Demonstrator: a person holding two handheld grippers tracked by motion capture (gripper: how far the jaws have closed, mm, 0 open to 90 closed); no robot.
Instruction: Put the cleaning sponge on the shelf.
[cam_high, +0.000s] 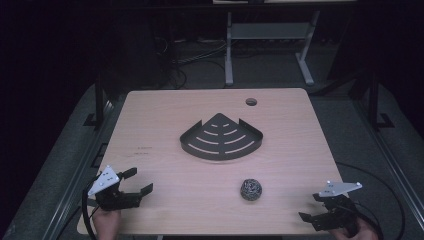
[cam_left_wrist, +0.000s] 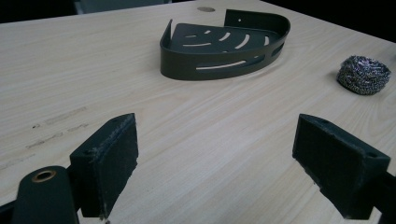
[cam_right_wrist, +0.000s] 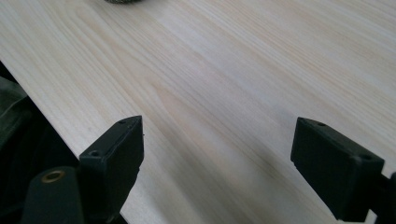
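1. Table (cam_high: 165, 165) of pale wood grain carries everything; a small round hole (cam_high: 251, 102) sits near its far edge.
2. The dark corner rack (cam_high: 221, 137), fan-shaped with curved slots in its floor and a low wall around it, lies flat near the middle of the table, toward the far side.
3. The left gripper (cam_high: 136, 181) is held at the near left corner, low over the table, its jaws wide apart with bare wood between them; they point toward the rack and the scourer.
4. The right gripper (cam_high: 311, 206) is held at the near right corner by the table's edge, its jaws likewise spread with nothing between them.
5. The steel scourer (cam_high: 251, 189), a small round ball of wire, rests on the table nearer than the rack and apart from it, between the two grippers and closer to the right one.
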